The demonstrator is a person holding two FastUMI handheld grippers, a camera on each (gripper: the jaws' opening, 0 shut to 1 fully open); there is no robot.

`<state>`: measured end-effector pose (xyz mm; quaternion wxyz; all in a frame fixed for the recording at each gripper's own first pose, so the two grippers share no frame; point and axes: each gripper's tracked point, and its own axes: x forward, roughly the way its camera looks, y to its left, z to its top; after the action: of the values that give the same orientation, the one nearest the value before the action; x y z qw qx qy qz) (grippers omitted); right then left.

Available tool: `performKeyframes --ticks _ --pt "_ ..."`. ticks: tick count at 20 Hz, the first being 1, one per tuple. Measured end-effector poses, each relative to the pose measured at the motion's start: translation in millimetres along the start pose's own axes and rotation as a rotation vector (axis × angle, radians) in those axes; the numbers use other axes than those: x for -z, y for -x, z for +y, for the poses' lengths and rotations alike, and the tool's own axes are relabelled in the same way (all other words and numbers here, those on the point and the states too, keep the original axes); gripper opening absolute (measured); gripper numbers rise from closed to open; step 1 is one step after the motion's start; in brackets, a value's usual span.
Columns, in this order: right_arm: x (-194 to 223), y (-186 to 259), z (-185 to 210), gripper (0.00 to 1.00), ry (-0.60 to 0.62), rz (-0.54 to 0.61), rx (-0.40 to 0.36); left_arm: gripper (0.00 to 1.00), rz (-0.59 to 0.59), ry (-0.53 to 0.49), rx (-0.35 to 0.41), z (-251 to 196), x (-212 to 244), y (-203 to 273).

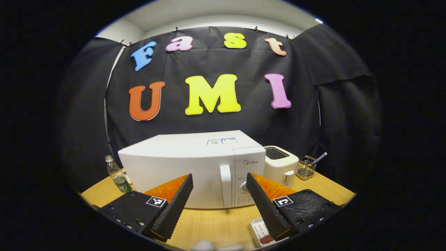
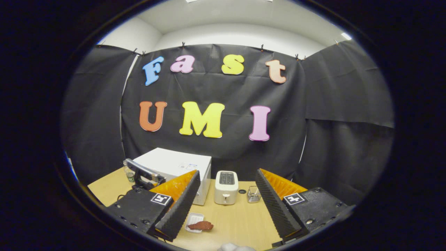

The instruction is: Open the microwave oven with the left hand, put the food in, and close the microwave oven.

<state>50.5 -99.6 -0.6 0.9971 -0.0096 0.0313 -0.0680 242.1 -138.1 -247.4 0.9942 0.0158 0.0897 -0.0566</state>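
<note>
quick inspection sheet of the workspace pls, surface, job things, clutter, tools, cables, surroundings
surface: wooden table, bare in front of the microwave.
job's things: white microwave oven, door shut, its handle untouched; food on a small white tray on the table in front of it.
clutter: white toaster, wire basket with a utensil, plastic bottle left of the microwave.
grippers: left tool open, facing the door handle, not touching; right tool open, holding nothing.
cables: a dark lead by the left tool.
surroundings: black cloth wall, white ceiling above.
</note>
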Motion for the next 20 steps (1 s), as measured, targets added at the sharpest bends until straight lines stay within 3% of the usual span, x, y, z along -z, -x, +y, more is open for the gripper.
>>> performKeyframes --ticks 3,4,5,6,10,12,13,14,15,16,17,20 --pt "8 -5 -11 1.0 -0.004 0.021 0.016 0.95 0.034 0.004 -0.009 -4 25 -36" --pt "12 -7 -15 1.0 -0.002 0.03 0.025 0.88 0.05 0.007 -0.007 -6 32 -44" --pt "17 -8 -19 1.0 0.001 0.04 0.032 0.96 0.049 0.003 -0.006 -7 35 -51" --pt "21 -9 -24 1.0 0.003 0.051 0.041 0.95 0.047 -0.008 0.006 -10 36 -57" --pt "33 -9 -34 1.0 -0.017 0.087 0.057 0.87 0.054 0.012 0.012 -13 38 -64" --pt "36 -9 -37 1.0 -0.019 0.09 0.06 0.76 0.042 0.027 0.015 -13 37 -63" --pt "36 -8 -37 1.0 -0.017 0.091 0.057 0.52 0.033 0.033 0.012 -14 35 -67" --pt "36 -7 -38 1.0 -0.011 0.09 0.057 0.52 0.04 0.021 0.005 -13 38 -70" --pt "35 -5 -39 1.0 -0.006 0.085 0.058 0.27 0.062 0.013 -0.012 -8 41 -65" --pt "34 -4 -39 1.0 0.0 0.082 0.058 0.17 0.059 0.023 -0.012 -8 44 -68" --pt "34 -3 -39 1.0 0.008 0.08 0.057 0.29 0.047 0.025 -0.006 -7 42 -68" --pt "35 0 -39 1.0 0.018 0.084 0.054 0.18 0.053 0.03 -0.007 -5 42 -64"
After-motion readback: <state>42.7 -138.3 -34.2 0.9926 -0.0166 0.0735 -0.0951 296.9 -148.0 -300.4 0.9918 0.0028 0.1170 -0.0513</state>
